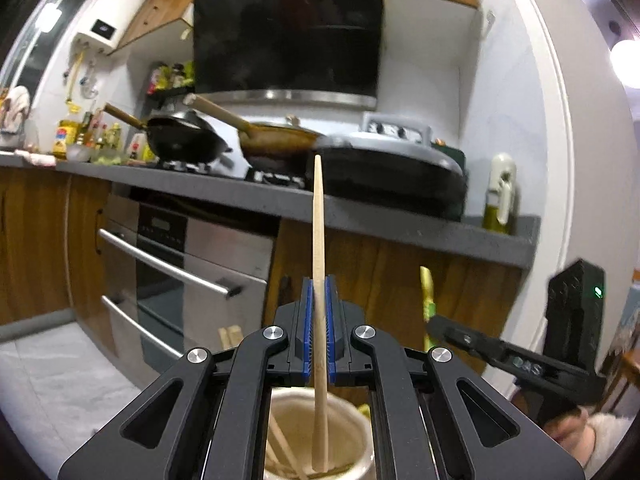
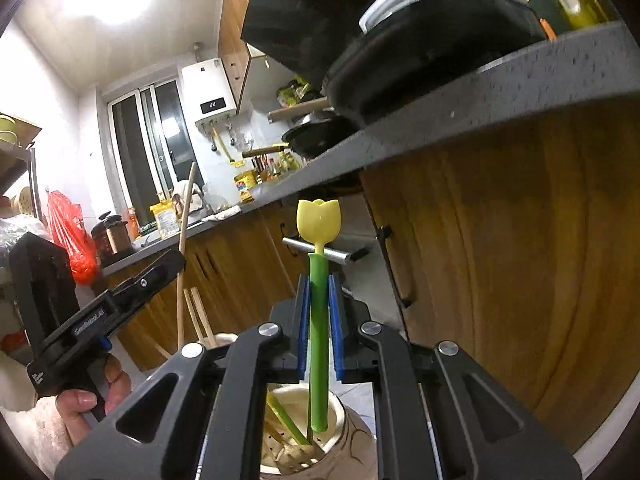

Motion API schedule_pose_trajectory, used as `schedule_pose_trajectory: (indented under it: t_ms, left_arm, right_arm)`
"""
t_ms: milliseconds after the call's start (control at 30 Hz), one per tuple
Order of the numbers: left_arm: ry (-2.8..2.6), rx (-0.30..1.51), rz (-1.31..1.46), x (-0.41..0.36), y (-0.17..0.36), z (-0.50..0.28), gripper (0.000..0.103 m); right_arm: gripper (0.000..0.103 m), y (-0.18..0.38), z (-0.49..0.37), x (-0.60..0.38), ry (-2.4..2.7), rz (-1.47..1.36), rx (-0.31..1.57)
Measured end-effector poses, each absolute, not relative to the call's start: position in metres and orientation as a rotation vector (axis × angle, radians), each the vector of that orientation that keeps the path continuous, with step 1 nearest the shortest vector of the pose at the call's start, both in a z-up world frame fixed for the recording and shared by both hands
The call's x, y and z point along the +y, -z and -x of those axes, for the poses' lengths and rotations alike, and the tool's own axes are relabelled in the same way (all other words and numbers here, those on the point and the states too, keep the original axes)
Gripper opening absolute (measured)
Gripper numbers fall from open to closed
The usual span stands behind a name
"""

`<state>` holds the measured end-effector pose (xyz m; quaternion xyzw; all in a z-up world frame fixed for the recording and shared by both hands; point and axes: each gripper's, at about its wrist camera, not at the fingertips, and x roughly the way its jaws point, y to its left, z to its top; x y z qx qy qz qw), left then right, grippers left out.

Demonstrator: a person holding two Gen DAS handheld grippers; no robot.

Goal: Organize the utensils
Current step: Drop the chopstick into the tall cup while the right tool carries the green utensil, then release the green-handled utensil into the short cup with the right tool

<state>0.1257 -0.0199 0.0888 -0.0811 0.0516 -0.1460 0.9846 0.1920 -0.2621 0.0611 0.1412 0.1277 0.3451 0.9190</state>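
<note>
Grey counter (image 1: 280, 200) running long across the kitchen, brown cupboards under it, big black hood (image 1: 286, 32) up above. Two pans (image 1: 184, 140) on the stove, a dark flat cooker (image 1: 388, 168) near the counter edge, a green oil bottle (image 1: 498, 196) further along. Silver oven (image 1: 180, 264) with long bar handles below the stove.

Left gripper (image 1: 319, 292) low in front, blue pads clamped tight on a wooden chopstick (image 1: 319, 240). Chopstick standing almost straight up, thin tip high, thick end down inside the cup (image 1: 356, 432). Cup right under the gripper, cream colored, a few more sticks leaning inside. Seen from the other camera too: left gripper (image 2: 168, 266) off to the side, held by a hand (image 2: 86, 404), chopstick (image 2: 185, 248) rising through it.

Right gripper (image 2: 319, 308) squeezing a green spoon (image 2: 319, 320) between its blue pads. Spoon upright, yellow tulip-shaped top poking above the fingers, bottom end dipping into the cup (image 2: 352, 428). Another green stick and a fork-like thing lying in the cup. Right gripper (image 1: 444, 328) at the edge of the left view, yellow and green bit just above it
</note>
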Motion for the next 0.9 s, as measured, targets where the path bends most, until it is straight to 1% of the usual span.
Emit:
schedule_pose_trajectory:
  t_ms: [133, 500, 633, 700, 733, 767, 800, 833, 867, 900]
  left_arm:
    - [0.314, 0.1, 0.082, -0.027, -0.083, -0.113, 0.006]
    - [0.319, 0.142, 0.093, -0.016, -0.082, -0.114, 0.007]
    - [0.317, 0.145, 0.081, -0.017, -0.084, -0.11, 0.02]
    - [0.309, 0.146, 0.077, -0.017, -0.087, -0.107, 0.021]
    - [0.305, 0.152, 0.073, -0.017, -0.088, -0.106, 0.021]
    - [0.301, 0.156, 0.071, -0.017, -0.09, -0.104, 0.026]
    - [0.303, 0.16, 0.07, -0.017, -0.091, -0.102, 0.03]
    - [0.305, 0.169, 0.066, -0.017, -0.094, -0.1, 0.039]
    - [0.299, 0.176, 0.055, -0.018, -0.096, -0.097, 0.043]
    - [0.288, 0.183, 0.04, -0.019, -0.098, -0.095, 0.044]
  right_arm:
    - [0.009, -0.053, -0.2, -0.257, -0.719, -0.272, 0.283]
    - [0.01, -0.04, -0.192, -0.266, -0.756, -0.295, 0.331]
    - [0.012, -0.041, -0.186, -0.266, -0.768, -0.279, 0.338]
    - [0.012, -0.043, -0.185, -0.264, -0.756, -0.265, 0.34]
    - [0.014, -0.044, -0.183, -0.264, -0.749, -0.261, 0.343]
    - [0.024, -0.046, -0.181, -0.264, -0.747, -0.262, 0.342]
    - [0.031, -0.048, -0.179, -0.266, -0.748, -0.267, 0.337]
    - [0.037, -0.051, -0.176, -0.268, -0.752, -0.272, 0.329]
    - [0.037, -0.055, -0.172, -0.27, -0.748, -0.27, 0.319]
    - [0.038, -0.058, -0.167, -0.271, -0.741, -0.266, 0.313]
